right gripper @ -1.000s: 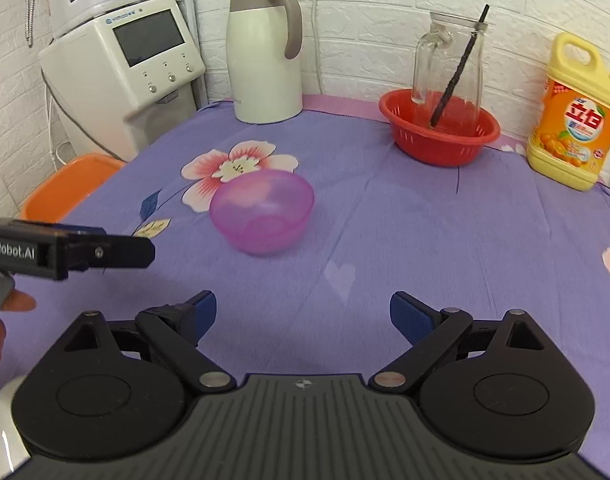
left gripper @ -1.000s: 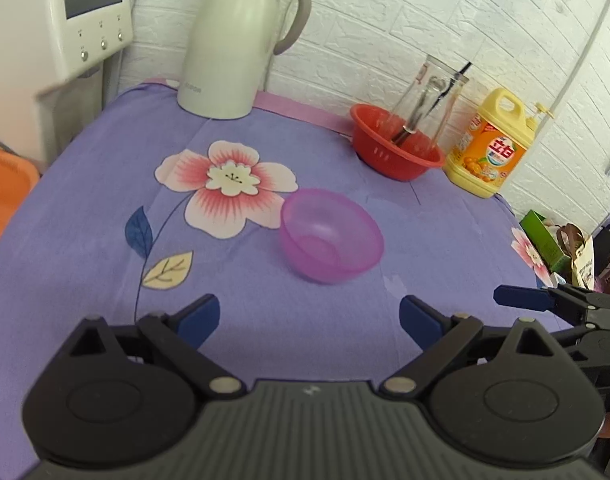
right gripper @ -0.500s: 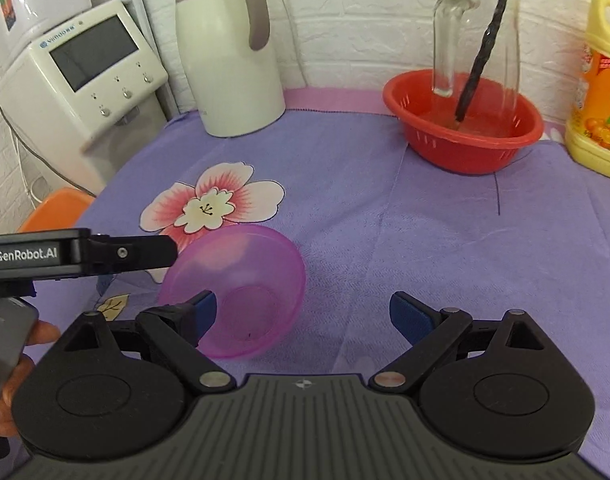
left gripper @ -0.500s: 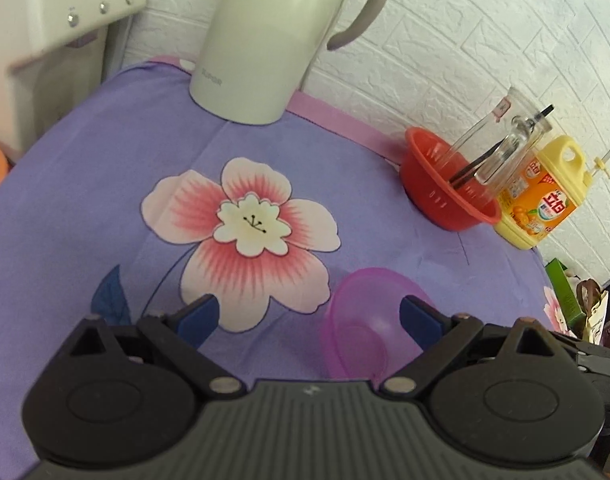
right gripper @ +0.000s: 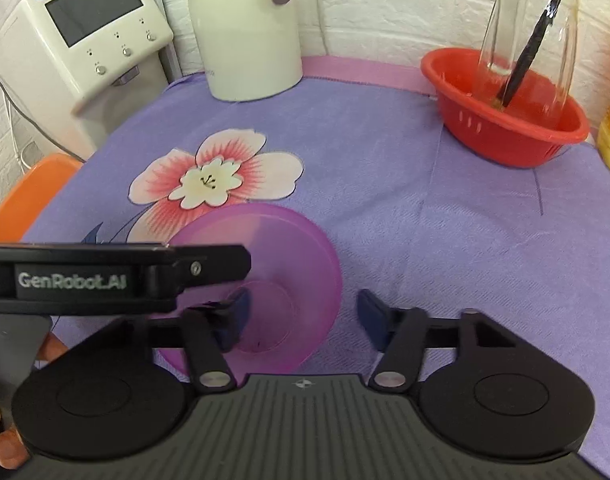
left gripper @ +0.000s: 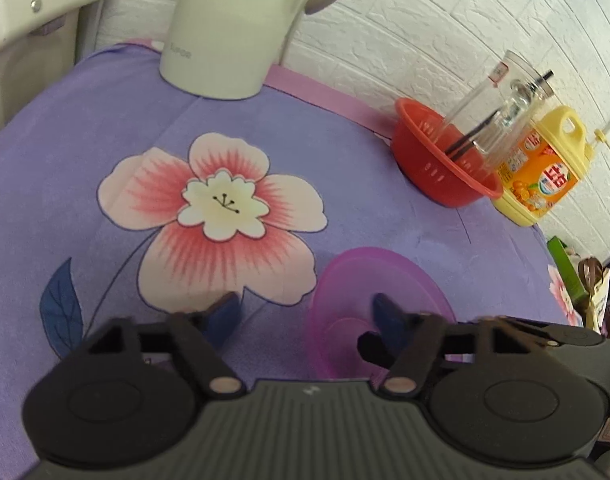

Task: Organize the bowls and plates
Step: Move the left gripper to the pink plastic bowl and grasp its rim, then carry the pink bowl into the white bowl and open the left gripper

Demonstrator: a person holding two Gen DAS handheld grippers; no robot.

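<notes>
A translucent pink bowl (left gripper: 369, 280) sits upright on the purple flowered cloth, also in the right wrist view (right gripper: 289, 264). My left gripper (left gripper: 305, 314) is open, its jaws straddling the bowl's left rim, right fingertip (left gripper: 387, 312) inside the bowl. My right gripper (right gripper: 303, 308) is open, straddling the bowl's right rim, left fingertip (right gripper: 241, 308) inside and right fingertip outside. The left gripper's finger (right gripper: 153, 268) crosses the right wrist view over the bowl. Neither gripper visibly pinches the rim.
A cream thermos jug (right gripper: 245, 28) stands at the back. A red basket (right gripper: 505, 120) holds a glass pitcher (right gripper: 529, 28) at back right, beside a yellow detergent bottle (left gripper: 541, 172). A white appliance (right gripper: 81, 40) and an orange stool (right gripper: 25, 196) are at the left.
Both grippers have moved forward and down onto the pink bowl. Their jaws have narrowed and now straddle opposite sides of its rim.
</notes>
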